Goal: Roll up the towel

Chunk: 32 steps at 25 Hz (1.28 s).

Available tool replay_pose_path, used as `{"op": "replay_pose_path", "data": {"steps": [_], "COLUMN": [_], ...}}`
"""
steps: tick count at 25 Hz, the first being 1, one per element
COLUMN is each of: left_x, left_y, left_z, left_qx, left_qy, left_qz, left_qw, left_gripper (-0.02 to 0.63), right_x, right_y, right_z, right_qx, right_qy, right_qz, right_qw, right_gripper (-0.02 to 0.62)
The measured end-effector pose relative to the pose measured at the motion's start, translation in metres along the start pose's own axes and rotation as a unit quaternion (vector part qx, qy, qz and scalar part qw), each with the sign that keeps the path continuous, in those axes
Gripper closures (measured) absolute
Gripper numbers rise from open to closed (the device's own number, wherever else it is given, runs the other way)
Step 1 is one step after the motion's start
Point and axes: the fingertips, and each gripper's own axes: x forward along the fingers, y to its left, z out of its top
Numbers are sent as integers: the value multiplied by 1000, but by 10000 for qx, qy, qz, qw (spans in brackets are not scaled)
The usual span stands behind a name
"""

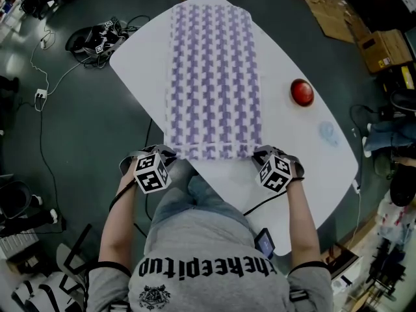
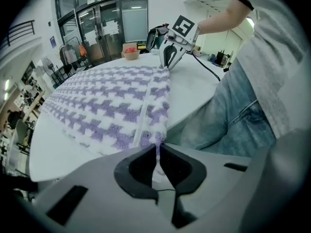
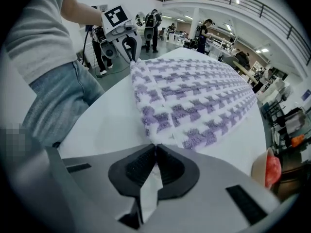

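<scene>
Where left gripper (image 2: 157,150) and right gripper (image 3: 154,148) clamp, towel's (image 1: 214,77) near corners sit.

white table (image 1: 305,168) | 1 red round thing (image 1: 301,92) near its right edge (dome-like) | cardboard boxes (image 1: 383,47) on floor

On table (image 1: 305,174), towel (image 1: 214,77) flat, lengthwise away from person (image 1: 201,265); its near left corner in left gripper (image 1: 171,155), near right corner in right gripper (image 1: 257,153); round object (image 1: 301,92) on table, right of towel
</scene>
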Motion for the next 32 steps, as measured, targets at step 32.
{"op": "replay_pose_path", "data": {"steps": [32], "left_x": [-15], "left_y": [116], "left_z": [22], "left_qx": [-903], "left_qy": [-145], "left_qz": [621], "left_qw": [9939], "left_gripper": [560], "right_x": [-3], "right_y": [-121], "right_z": [42], "right_qx": [501], "right_qy": [-217], "right_qz": [-1081], "right_qw": [9926], "right_gripper": [578]}}
